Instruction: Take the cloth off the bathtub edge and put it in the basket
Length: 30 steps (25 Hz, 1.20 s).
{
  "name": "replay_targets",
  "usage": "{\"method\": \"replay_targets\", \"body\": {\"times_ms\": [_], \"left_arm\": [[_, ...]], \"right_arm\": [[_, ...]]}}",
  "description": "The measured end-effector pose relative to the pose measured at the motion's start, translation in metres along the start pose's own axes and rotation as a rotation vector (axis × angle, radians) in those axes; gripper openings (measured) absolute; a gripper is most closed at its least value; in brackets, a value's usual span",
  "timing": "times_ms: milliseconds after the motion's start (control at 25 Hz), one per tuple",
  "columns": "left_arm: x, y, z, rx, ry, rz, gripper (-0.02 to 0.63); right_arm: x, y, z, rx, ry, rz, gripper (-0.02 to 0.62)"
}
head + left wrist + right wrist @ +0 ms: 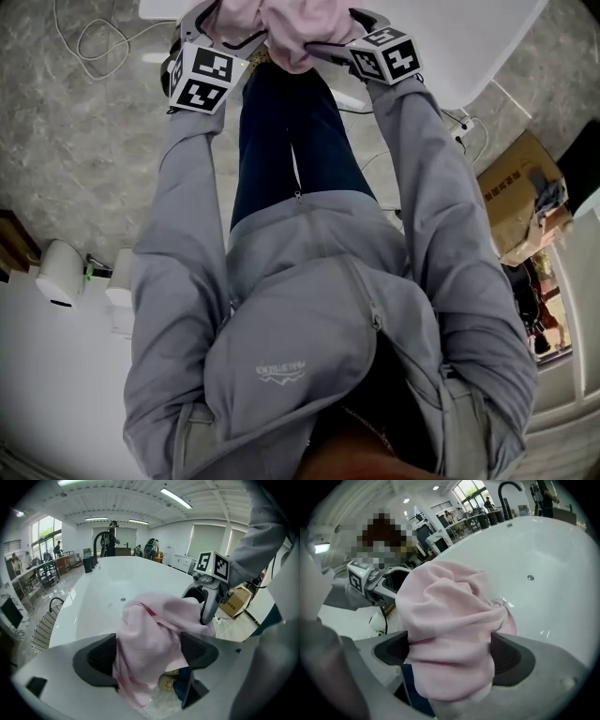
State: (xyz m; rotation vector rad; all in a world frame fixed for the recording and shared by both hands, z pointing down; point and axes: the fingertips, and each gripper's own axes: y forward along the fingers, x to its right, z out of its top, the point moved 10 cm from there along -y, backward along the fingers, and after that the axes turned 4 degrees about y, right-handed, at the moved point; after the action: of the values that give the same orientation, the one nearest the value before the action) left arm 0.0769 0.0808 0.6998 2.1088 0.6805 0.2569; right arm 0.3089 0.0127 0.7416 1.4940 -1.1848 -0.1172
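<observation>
Pale pink cloth (pixel 450 634), white bathtub (pixel 553 573)

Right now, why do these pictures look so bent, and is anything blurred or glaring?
Head view: fisheye bends everything, corners go dark, light is even on the floor. Left gripper view: ceiling light glares, the tub bulges, the near cloth is soft. Right gripper view: same bending, bright window, and a mosaic patch added afterwards.

Grey zip jacket (pixel 309 319), seemingly navy trousers (pixel 281 131)
</observation>
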Motion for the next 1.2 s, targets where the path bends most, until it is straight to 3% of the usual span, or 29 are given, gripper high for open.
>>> {"method": "replay_targets", "body": {"times_ms": [240, 400, 520, 600, 840, 1000, 1040, 1080, 1200], "left_arm": [[0.007, 0.018, 0.009, -0.077, 0.076, -0.093, 0.403], [0.021, 0.029, 0.018, -0.148, 0.215, -0.175, 0.402], [0.038, 0.038, 0.021, -0.203, 0.363, -0.198, 0.403], [0.044, 0.041, 0.024, -0.209, 0.380, -0.205, 0.403], [0.051, 0.041, 0.033, -0.203, 0.421, -0.216, 0.397], [0.062, 0.032, 0.044, -0.167, 0.482, -0.189, 0.304], [0.064, 0.028, 0.046, -0.155, 0.486, -0.177, 0.273], [0.063, 0.023, 0.049, -0.140, 0.478, -0.164, 0.244], [0.058, 0.001, 0.059, -0.084, 0.428, -0.102, 0.177]], "right_arm": [[0.002, 0.017, 0.000, -0.151, 0.013, 0.081, 0.518], [-0.005, 0.019, -0.003, -0.197, -0.073, 0.068, 0.514], [-0.015, 0.017, 0.000, -0.156, -0.151, 0.062, 0.447], [-0.025, 0.017, 0.006, -0.133, -0.218, 0.047, 0.367], [-0.052, 0.010, 0.017, -0.101, -0.428, -0.037, 0.263], [-0.066, -0.005, 0.023, -0.054, -0.535, -0.068, 0.183], [-0.069, -0.011, 0.026, -0.038, -0.549, -0.079, 0.127], [-0.072, -0.016, 0.030, -0.021, -0.561, -0.090, 0.093], [-0.085, -0.036, 0.047, 0.026, -0.611, -0.117, 0.075]]}}
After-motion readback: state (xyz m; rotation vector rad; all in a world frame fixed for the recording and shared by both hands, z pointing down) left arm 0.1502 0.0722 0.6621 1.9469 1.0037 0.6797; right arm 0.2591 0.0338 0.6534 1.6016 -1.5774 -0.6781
